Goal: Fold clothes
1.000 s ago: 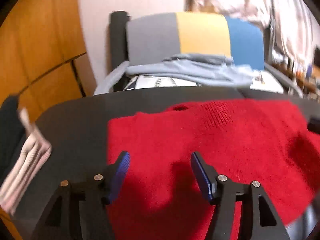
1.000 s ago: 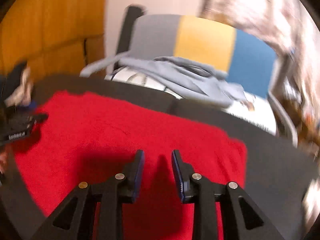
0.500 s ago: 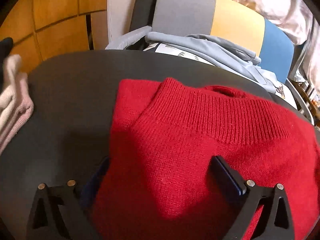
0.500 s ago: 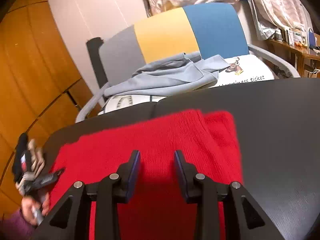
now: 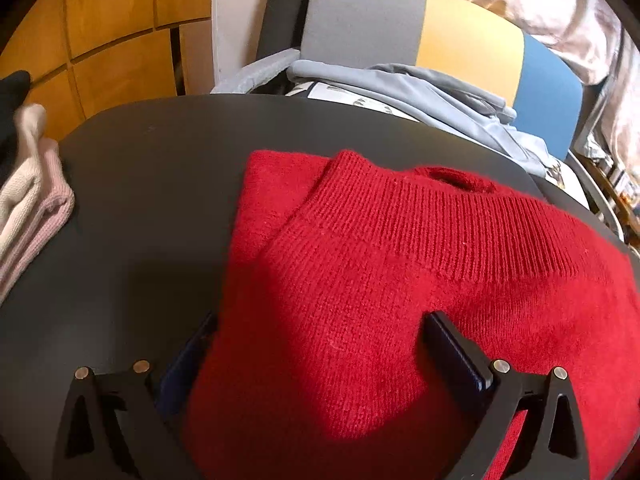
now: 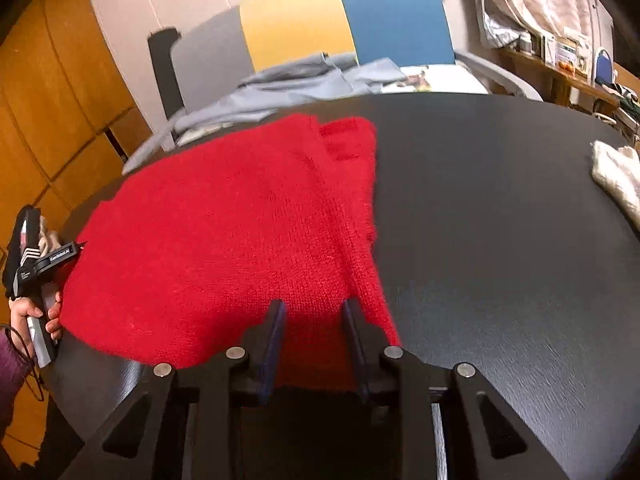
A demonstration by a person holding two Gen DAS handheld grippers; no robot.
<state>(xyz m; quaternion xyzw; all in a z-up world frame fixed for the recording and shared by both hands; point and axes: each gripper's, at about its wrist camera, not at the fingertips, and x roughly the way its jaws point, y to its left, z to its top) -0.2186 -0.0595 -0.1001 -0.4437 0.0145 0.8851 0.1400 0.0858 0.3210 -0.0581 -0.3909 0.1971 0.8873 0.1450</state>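
Note:
A red knit sweater lies partly folded on the round black table, its ribbed hem on top. My left gripper is open wide, its jaws straddling the sweater's near-left edge, with the left finger half hidden under the cloth. In the right wrist view the sweater spreads across the table. My right gripper is open, its jaws set on either side of the sweater's near-right edge. The left gripper shows at the sweater's far-left side.
A folded pink and white pile sits at the table's left edge. A white cloth lies at the table's right. Behind the table stands a grey, yellow and blue chair with a grey-blue garment on it.
Both grippers have dropped lower and closer over the sweater's near edge. The left jaws now straddle the cloth. The sweater's hem layer now lies folded on top.

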